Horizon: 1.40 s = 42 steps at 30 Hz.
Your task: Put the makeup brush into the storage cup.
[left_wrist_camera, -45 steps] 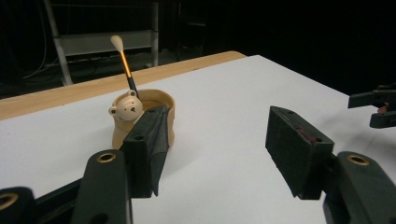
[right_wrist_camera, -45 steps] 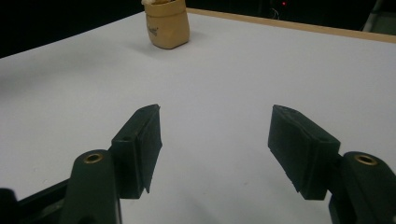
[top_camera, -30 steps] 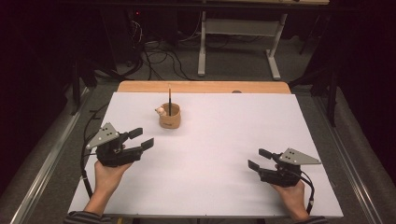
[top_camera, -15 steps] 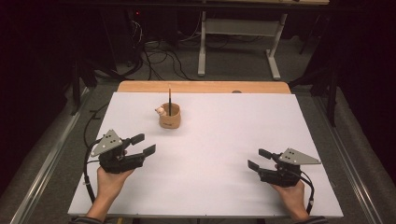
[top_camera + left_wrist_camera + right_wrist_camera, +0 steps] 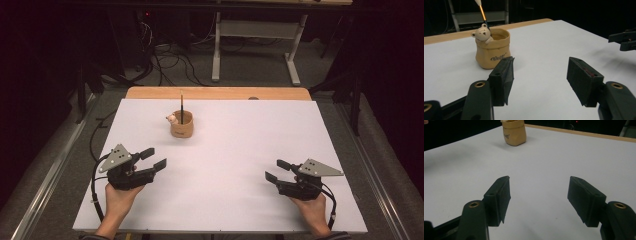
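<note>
A tan pot (image 5: 181, 125) with a small bear figure (image 5: 483, 32) on its rim stands upright on the white table top, toward the back left of centre. A thin brush (image 5: 181, 106) sticks up out of it. My left gripper (image 5: 153, 158) rests near the front left, open and empty, its jaws pointing toward the pot (image 5: 492, 48). My right gripper (image 5: 277, 169) sits near the front right, open with nothing between its jaws, pointing left across the table. The pot (image 5: 514, 132) stands far off in the right gripper view.
The white table top (image 5: 235, 150) ends in a wooden strip (image 5: 218, 93) at the back. Beyond it stand a white metal frame (image 5: 255, 37) and cables on the dark floor. Dark rails run along both table sides.
My left gripper has drifted slightly toward the front edge and a little to the right. The right gripper has stayed where it was.
</note>
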Available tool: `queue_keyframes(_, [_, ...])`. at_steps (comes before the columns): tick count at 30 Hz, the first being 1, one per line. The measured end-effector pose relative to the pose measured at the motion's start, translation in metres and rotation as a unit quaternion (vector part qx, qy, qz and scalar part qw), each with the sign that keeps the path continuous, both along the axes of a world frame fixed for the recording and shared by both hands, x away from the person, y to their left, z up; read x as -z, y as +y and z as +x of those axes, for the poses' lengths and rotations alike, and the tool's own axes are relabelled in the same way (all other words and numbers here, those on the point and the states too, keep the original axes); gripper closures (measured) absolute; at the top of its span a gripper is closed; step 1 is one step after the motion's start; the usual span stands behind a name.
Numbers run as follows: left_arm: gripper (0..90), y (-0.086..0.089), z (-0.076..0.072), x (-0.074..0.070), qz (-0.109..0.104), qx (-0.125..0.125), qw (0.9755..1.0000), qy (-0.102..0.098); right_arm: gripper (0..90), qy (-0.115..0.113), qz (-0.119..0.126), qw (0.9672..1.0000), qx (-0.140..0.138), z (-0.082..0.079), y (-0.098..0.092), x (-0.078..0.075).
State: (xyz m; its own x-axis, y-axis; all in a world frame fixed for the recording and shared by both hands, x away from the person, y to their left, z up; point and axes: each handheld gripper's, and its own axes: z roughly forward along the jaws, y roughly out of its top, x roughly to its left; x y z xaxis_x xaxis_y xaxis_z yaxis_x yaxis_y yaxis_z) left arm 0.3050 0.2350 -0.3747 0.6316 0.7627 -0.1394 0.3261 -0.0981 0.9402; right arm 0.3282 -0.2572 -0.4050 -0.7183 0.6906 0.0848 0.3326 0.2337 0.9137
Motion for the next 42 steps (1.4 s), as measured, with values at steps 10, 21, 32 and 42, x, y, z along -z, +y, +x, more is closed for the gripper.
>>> queue_keyframes(10, [38.8,-0.002,-0.001,0.008,0.004,-0.001,1.0,0.004,36.3,0.001,-0.001,1.0,0.001,0.0,0.0,0.0])
queue_keyframes(21, [39.0,-0.001,0.0,0.021,0.017,-0.02,0.9996,0.008,36.3,0.003,-0.001,1.0,0.004,-0.001,0.001,0.0])
queue_keyframes(32, [38.9,-0.003,0.003,0.027,0.031,-0.023,0.9992,0.013,36.4,0.003,-0.005,1.0,0.004,-0.001,0.001,0.001])
queue_keyframes(42, [38.8,-0.004,0.006,0.029,0.038,-0.023,0.9989,0.017,36.3,0.003,-0.009,0.9999,0.005,-0.001,0.001,0.001])
